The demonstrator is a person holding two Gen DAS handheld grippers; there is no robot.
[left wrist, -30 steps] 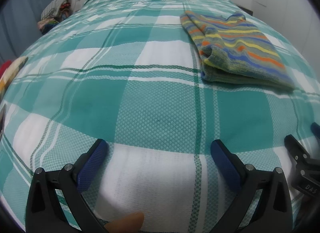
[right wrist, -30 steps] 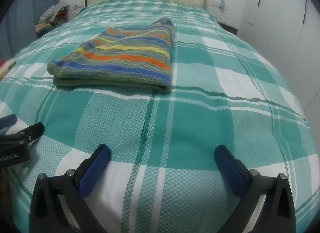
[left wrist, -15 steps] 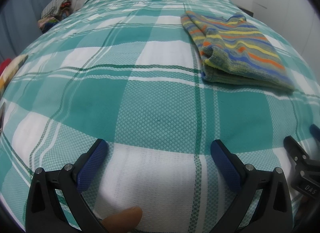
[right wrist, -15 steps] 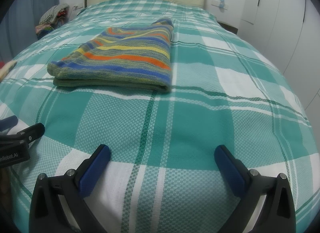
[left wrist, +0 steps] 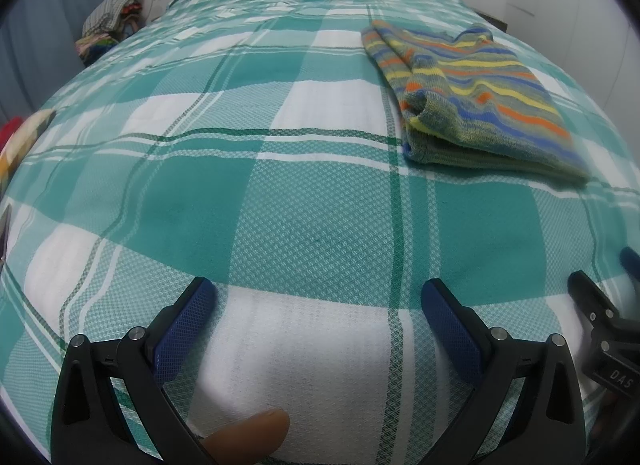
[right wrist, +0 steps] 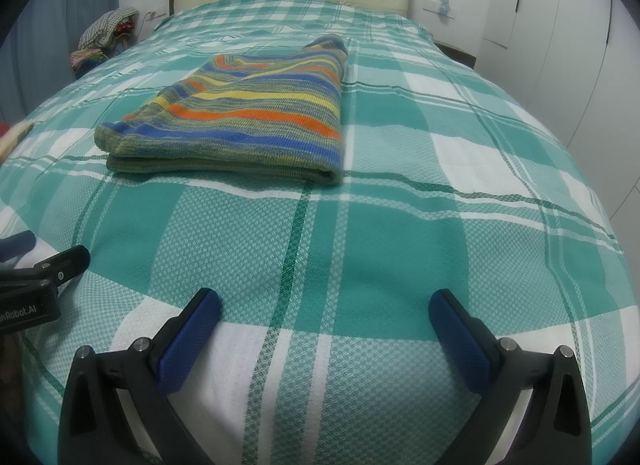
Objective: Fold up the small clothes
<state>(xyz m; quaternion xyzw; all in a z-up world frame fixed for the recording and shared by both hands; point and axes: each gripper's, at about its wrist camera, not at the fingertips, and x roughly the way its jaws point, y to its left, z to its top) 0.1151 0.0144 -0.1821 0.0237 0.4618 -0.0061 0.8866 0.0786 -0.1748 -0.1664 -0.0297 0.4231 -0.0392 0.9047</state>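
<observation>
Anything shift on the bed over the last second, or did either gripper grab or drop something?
Nothing visibly changed. The folded striped sweater lies in the same spot on the checked bedspread, and the left hand-held gripper and right hand-held gripper both stay open and empty, short of it.

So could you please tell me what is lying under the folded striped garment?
The striped garment rests flat on the green-and-white checked bedspread. Whatever might lie beneath its folded layers is covered and cannot be seen.
</observation>
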